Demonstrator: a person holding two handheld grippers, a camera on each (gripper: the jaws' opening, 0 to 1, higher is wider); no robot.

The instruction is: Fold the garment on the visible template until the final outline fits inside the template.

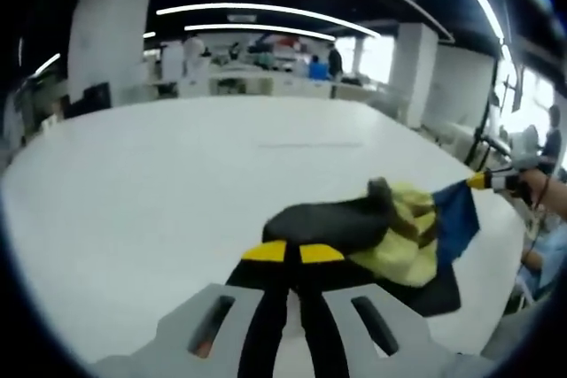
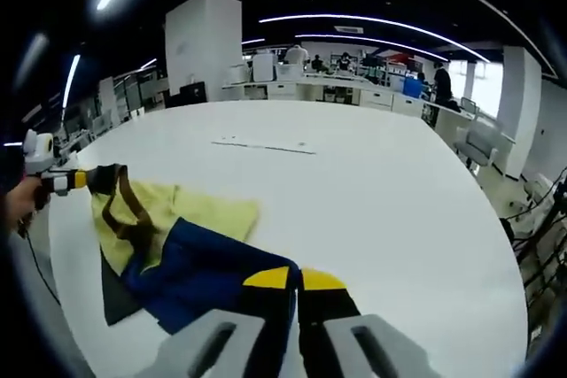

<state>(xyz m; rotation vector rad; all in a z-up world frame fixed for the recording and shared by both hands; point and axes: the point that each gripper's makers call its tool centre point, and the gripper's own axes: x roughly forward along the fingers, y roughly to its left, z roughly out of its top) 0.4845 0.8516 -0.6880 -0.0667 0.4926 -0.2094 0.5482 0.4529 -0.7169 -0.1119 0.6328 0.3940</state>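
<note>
The garment [image 1: 403, 223], a crumpled piece in black, pale yellow and blue, lies on the white table [image 1: 177, 183] and is stretched between both grippers. My left gripper [image 1: 293, 252] is shut on its black fabric close to the camera. In the left gripper view my right gripper [image 1: 485, 181] pinches the blue corner at the far right. In the right gripper view my right gripper [image 2: 294, 279] is shut on the blue fabric of the garment [image 2: 177, 232], and my left gripper [image 2: 78, 179] holds the dark-edged yellow corner at the left. A faint thin line marking [image 2: 266, 146] lies farther out on the table.
The big white table [image 2: 390, 210] runs far ahead, with its edge close at the left [image 2: 62, 263] in the right gripper view. A person's hand [image 2: 18, 201] grips the left tool. Desks, pillars and people stand in the office behind [image 1: 266, 59].
</note>
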